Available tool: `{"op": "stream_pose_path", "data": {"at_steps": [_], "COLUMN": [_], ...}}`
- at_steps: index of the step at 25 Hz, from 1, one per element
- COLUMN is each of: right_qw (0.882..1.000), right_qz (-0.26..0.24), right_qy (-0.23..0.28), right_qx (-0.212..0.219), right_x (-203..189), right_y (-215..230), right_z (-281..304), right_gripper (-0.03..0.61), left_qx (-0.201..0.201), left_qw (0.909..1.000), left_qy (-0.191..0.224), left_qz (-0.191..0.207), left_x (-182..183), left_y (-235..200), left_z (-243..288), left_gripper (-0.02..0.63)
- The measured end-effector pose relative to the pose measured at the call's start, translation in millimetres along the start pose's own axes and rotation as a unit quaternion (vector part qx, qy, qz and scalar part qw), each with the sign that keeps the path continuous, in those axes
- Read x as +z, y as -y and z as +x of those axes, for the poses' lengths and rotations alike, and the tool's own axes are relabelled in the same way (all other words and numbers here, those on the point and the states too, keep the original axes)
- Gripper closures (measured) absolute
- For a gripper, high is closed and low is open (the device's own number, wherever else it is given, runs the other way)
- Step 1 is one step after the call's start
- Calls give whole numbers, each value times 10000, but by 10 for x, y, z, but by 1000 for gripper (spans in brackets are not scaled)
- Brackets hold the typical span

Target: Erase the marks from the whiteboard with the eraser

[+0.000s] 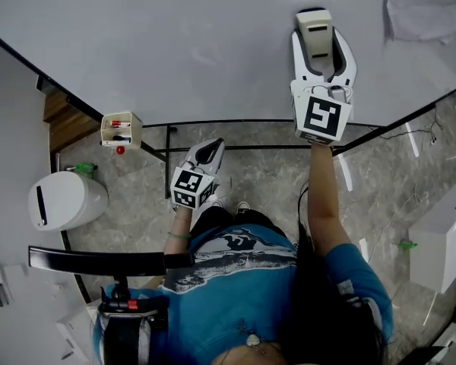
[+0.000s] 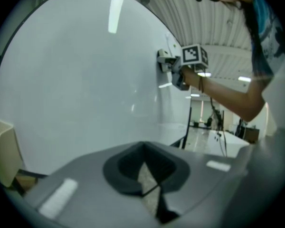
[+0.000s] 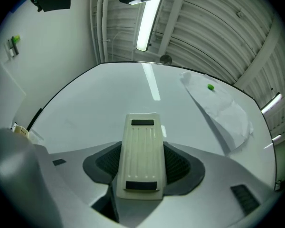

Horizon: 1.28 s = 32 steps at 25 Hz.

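The whiteboard [image 1: 175, 36] fills the top of the head view, and I see no clear marks on it, only a faint smudge [image 1: 205, 55]. My right gripper [image 1: 323, 55] is shut on a cream eraser [image 1: 316, 30] with a ribbed back, which is pressed against the board. In the right gripper view the eraser [image 3: 141, 156] lies between the jaws of the right gripper [image 3: 141, 177], pointing up the whiteboard [image 3: 109, 99]. My left gripper [image 1: 210, 152] hangs low by the board's bottom edge, shut and holding nothing. In the left gripper view the left gripper [image 2: 147, 175] faces the whiteboard [image 2: 76, 80], with the right gripper [image 2: 180, 68] further along it.
A sheet of paper [image 1: 425, 6] hangs on the board's right side, held by a green magnet [image 3: 210, 86]. A small marker box [image 1: 121, 130] sits at the board's edge. On the floor stand a white bin [image 1: 64, 200], the board's black frame [image 1: 235, 147] and a white box [image 1: 444, 238].
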State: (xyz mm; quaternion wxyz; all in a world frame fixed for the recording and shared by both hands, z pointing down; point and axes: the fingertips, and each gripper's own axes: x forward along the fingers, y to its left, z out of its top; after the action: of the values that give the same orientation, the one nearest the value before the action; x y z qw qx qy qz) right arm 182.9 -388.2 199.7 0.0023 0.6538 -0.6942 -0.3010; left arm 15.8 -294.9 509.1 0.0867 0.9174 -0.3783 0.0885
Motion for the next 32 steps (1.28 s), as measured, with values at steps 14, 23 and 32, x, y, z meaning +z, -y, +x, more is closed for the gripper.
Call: {"op": "stream_pose_path", "data": {"at_steps": [14, 23, 32], "right_qw": [9951, 9773, 9720], "right_qz": [-563, -1171, -1240], "right_qy": [-293, -536, -655], "right_qx": [756, 1684, 1884], "right_x": [-167, -488, -574], "right_y": [-1501, -2630, -2931], "right_z": [-56, -174, -218], "right_gripper": [316, 316, 316], "left_qx": [282, 435, 455], "left_qw": [9996, 9989, 9988], "left_qy": [2, 38, -2], "left_qz": [-20, -163, -153], "left_x": [-22, -67, -99], "left_y": [-274, -471, -587], "left_z": [-360, -533, -593], "left_gripper": [609, 609, 609]}}
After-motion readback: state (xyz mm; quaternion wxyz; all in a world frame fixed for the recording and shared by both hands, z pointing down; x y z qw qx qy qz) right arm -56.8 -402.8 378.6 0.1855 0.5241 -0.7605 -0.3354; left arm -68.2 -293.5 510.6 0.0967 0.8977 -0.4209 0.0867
